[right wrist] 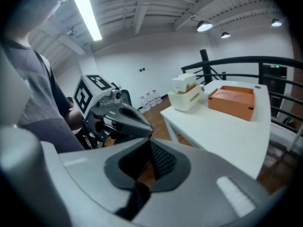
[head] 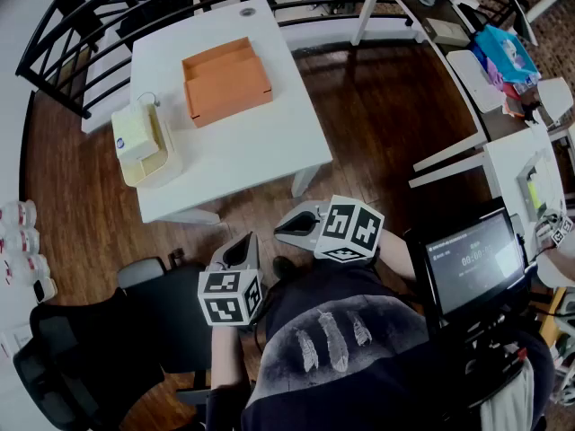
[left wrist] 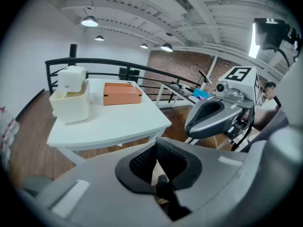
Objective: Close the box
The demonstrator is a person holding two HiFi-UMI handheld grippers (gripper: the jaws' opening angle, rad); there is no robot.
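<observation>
The orange cardboard box (head: 225, 83) lies on the white table (head: 256, 155), towards its far side, its top flap lying down over the body. It also shows in the left gripper view as the orange box (left wrist: 122, 93) and in the right gripper view as the orange box (right wrist: 233, 100). My left gripper (head: 241, 243) and right gripper (head: 286, 227) hover close to my body, short of the table's near edge, well apart from the box. Both are shut and hold nothing. The left gripper (left wrist: 156, 145) and right gripper (right wrist: 149, 149) each face the table.
A cream bin (head: 144, 144) with a white carton in it stands at the table's left edge. A black office chair (head: 85, 344) is at my left, a screen on a stand (head: 473, 260) at my right. A black railing (head: 81, 25) runs behind the table; more white tables (head: 503, 160) stand right.
</observation>
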